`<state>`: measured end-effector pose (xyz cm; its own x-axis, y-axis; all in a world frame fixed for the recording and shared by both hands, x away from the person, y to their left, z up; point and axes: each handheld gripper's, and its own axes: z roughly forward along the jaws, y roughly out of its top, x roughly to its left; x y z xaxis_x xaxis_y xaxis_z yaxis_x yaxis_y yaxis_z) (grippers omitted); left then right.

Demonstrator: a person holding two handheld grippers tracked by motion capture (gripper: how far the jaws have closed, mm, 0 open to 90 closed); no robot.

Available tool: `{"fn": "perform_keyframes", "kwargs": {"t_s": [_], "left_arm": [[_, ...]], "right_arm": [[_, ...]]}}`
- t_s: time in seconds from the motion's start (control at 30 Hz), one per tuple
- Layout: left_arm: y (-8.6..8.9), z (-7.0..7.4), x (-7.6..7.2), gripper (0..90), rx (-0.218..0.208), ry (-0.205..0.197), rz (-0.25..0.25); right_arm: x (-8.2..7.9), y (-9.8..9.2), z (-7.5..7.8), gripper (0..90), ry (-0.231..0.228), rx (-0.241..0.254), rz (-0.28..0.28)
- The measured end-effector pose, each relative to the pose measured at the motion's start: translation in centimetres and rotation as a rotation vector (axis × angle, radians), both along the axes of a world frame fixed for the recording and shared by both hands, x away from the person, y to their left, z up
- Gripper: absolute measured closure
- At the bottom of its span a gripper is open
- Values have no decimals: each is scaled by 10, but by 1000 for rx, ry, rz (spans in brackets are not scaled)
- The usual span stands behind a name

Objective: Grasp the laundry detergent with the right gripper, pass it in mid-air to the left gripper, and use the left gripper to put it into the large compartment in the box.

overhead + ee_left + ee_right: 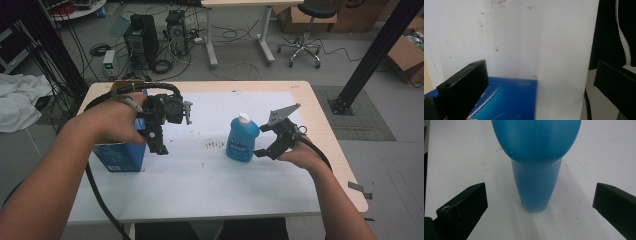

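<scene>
The left gripper (536,95) has its 2 black jaws wide apart over a white sheet (524,37); a blue box (509,100) lies below, nearer the left jaw.

The blue bottle (536,165) runs off the top edge in the right gripper view, its cap out of frame; the blue box (120,156) is half hidden behind the left hand (112,122) in the high view; the bottle's label print is too small to read.
</scene>
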<state>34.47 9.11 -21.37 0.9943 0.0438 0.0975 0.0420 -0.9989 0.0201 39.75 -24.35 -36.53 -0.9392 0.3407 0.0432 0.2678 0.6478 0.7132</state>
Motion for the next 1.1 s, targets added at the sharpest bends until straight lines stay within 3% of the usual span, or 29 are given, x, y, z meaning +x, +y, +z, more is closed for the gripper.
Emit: {"fn": "perform_keyframes", "kwargs": {"t_s": [0.4,0.53,0.77,1.1], "left_arm": [[1,0,-1,1,1,-6,-1],[3,0,0,1,-3,-6,4],[2,-1,0,1,-4,-6,-1],[3,-3,0,1,-4,-3,1]], "right_arm": [[2,12,-17,0,-21,67,-6],[4,15,-22,0,-36,124,-15],[5,22,-29,0,-32,133,-11],[5,27,-38,0,-42,194,-19]]}}
